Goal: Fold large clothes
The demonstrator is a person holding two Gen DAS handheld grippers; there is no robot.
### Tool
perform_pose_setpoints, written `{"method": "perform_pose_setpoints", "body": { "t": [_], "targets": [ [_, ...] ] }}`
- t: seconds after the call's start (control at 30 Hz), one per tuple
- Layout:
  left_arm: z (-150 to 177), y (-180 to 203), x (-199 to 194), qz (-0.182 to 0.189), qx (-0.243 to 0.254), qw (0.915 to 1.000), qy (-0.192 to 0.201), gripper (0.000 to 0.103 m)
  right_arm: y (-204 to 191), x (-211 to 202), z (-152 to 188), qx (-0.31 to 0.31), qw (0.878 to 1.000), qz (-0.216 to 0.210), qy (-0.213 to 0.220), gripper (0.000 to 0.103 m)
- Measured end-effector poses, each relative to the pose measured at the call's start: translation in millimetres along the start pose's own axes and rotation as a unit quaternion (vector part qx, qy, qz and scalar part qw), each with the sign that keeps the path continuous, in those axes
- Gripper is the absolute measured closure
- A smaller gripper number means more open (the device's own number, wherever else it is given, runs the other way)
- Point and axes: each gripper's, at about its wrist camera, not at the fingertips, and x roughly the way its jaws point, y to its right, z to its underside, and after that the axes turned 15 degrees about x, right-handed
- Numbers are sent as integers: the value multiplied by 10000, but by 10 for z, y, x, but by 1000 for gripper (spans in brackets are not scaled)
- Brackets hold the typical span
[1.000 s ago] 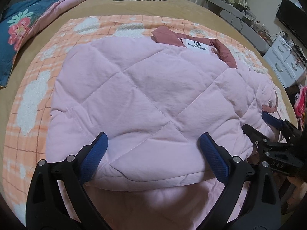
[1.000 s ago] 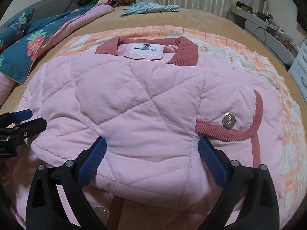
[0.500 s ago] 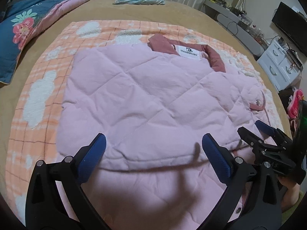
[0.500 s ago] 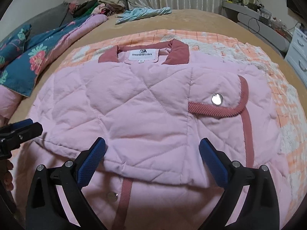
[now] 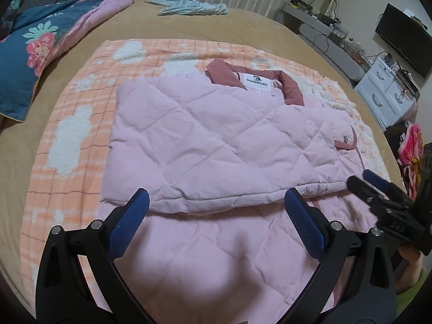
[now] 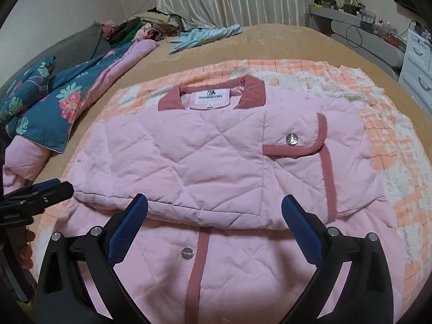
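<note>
A pink quilted jacket point(image 5: 216, 140) with a dusty-red collar and trim lies flat on an orange checked blanket; it also shows in the right wrist view point(image 6: 205, 156). Its sides are folded in over the body, and the unfolded lower part with a snap button point(image 6: 188, 252) lies nearest me. My left gripper point(image 5: 216, 205) is open and empty above the near fold edge. My right gripper point(image 6: 214, 210) is open and empty above the same edge, further right. Each gripper shows at the side of the other's view.
The orange blanket point(image 5: 70, 140) lies on a tan bed. A blue floral quilt point(image 6: 51, 108) is at the left. A light-blue garment point(image 5: 191, 5) lies at the far end. White drawers point(image 5: 386, 97) and a shelf stand at the right.
Both grippers have drawn back toward me and risen away from the jacket. More of the unfolded lower part now shows. The jacket itself has not moved.
</note>
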Motion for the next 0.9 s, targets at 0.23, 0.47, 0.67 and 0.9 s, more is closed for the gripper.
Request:
{"method": "perform_pose_setpoints", "body": {
  "t": [0.23,0.47,0.67,0.9],
  "targets": [
    [27,34,-190,-37,40,9999,144,9,-25,-353,8,-33,9997,-53,224,4],
    [12,103,-395,9,138,9992,385,9,-18,-686,42,-18,9988,-68,477,4],
    [78,179,-555,109,285,9982,514,9,25,-933,85,17,9977,-85,673,4],
    [195,293,-872,68,300,9964,786,9,43,-1228,146,-10,9966,-128,811,4]
  ]
}}
